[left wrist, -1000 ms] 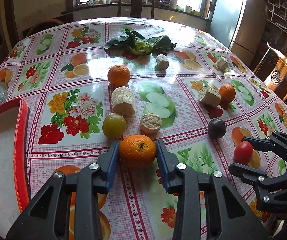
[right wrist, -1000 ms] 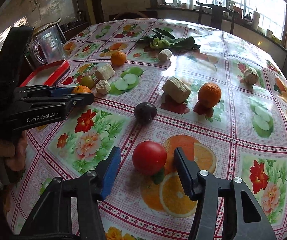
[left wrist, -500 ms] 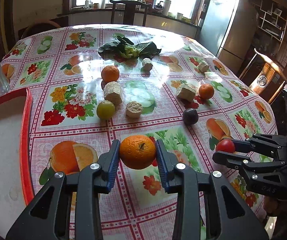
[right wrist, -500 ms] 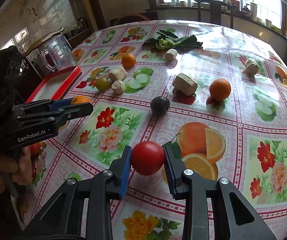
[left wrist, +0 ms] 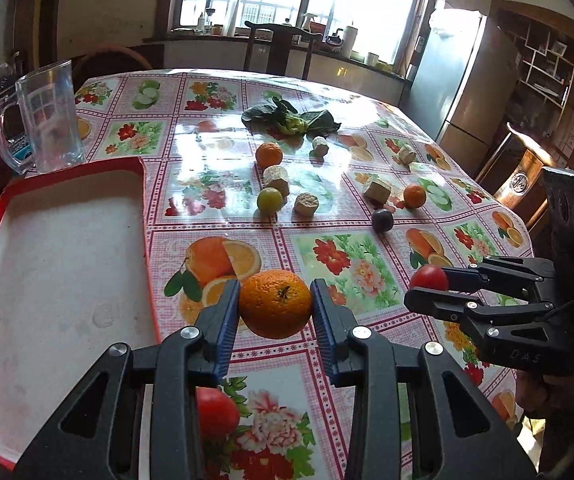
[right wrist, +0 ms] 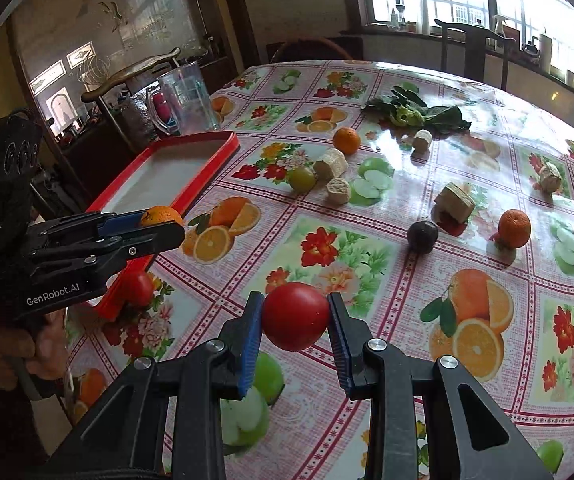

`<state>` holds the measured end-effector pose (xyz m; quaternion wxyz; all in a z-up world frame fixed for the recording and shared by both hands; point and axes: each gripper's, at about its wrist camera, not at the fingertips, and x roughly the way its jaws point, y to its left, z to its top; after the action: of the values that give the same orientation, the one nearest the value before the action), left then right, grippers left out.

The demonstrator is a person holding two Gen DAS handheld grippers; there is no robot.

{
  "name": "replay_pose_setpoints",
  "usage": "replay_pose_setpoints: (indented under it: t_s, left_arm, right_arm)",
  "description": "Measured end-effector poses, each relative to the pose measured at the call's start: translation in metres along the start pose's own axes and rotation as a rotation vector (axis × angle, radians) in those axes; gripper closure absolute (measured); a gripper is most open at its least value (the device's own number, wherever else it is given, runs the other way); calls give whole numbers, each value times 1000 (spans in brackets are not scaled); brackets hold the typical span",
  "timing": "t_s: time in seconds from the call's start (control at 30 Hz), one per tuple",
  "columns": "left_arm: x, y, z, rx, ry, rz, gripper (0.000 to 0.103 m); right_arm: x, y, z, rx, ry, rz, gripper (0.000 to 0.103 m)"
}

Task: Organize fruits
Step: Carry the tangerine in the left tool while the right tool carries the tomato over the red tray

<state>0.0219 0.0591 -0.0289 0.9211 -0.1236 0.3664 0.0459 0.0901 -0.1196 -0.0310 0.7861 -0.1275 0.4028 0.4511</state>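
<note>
Kitchen, round table [left wrist: 215,148] wearing fruit-print oilcloth, sunlit window behind. Red-rimmed tray [left wrist: 67,240] sitting at table's left edge, nothing showing in it; all places below relative to tray.

Left gripper [left wrist: 275,312] clenching orange [left wrist: 275,304], hanging in air just right of tray rim. Right gripper [right wrist: 295,320] gripping red tomato [right wrist: 295,316], well right of tray.

Lying farther out on cloth: green fruit [left wrist: 270,199], dark plum [left wrist: 382,220], two more oranges [left wrist: 269,155], beige root chunks [left wrist: 306,204], leafy greens [left wrist: 291,118]. Second red fruit [right wrist: 139,288] lying just beside tray's near corner.

Judging: task barely beginning; first two fruits lifted, none placed, rest waiting.
</note>
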Motion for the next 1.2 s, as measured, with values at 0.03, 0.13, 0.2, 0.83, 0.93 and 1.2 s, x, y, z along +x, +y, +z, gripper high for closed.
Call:
replay_pose_setpoints:
  t_s: [0.03,0.13,0.2,0.83,0.93,1.2]
  left_arm:
    - [-4,3,-2,-6,-4,3,70]
    - [-14,16,-6,-27,-15,16,70]
    - [-21,24,-10,-41,-23,26,70]
    - [-74,101,-39,-173,-57,152,70]
    - [-79,115,-43,-198,-58,176,70]
    - [-79,147,-57,-256,-32,231,70]
  right_arm:
    - [0,5,1,-8,-2,7,71]
    - [2,20,5,-26,-7,29,71]
    - [3,31,6,-39,-10,51,71]
    - [39,136,28,-194,14,230,71]
    - [50,156,32,-227,28,255,71]
    - [92,189,33,-250,100,284,71]
